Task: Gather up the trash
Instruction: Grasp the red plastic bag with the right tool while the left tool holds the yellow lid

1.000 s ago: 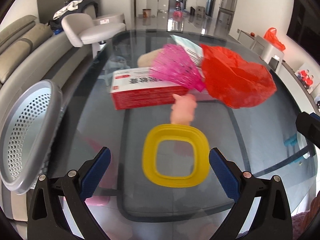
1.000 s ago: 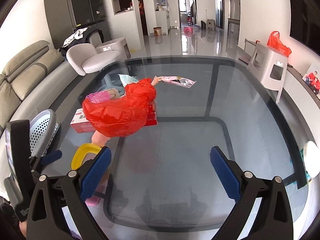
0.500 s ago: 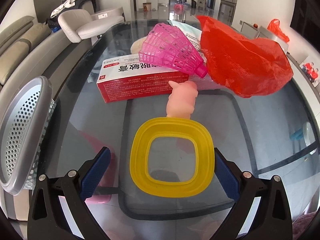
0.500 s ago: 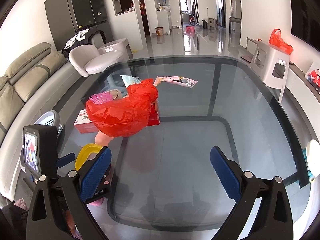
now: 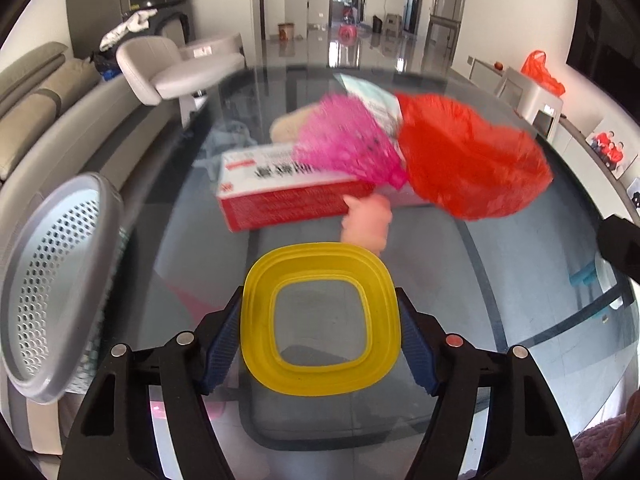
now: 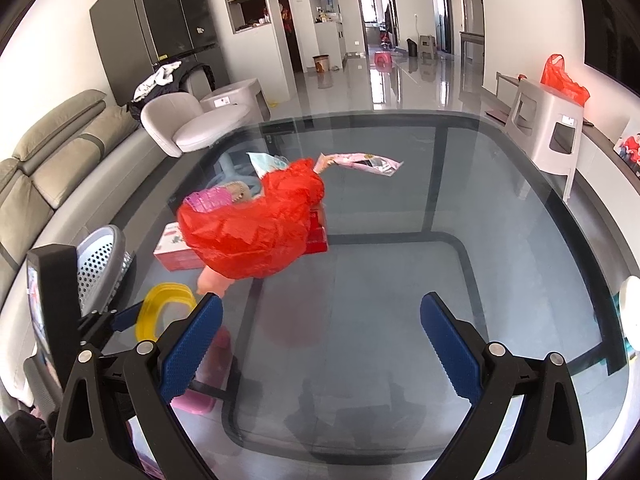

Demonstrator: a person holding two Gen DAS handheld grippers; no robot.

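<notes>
Rubbish sits in a heap on the glass table (image 6: 400,280). Left gripper (image 5: 320,336) has the yellow square ring (image 5: 320,320) btwn its blue pads; jaws closing, pads right at the ring's sides, looks like contact. At 12 o'clock from the ring: pink toy (image 5: 366,224), then red-and-white box (image 5: 288,196) w/ pink mesh basket (image 5: 344,148) on top. Red plastic bag (image 5: 468,160) at 1 o'clock, crumpled beside the box. Grey perforated bin (image 5: 52,280) at 9 o'clock, off the table edge. Right gripper (image 6: 320,340) wide apart, nothing btwn its jaws, over bare glass; pink wrapper (image 6: 360,162) far off at its 12 o'clock
</notes>
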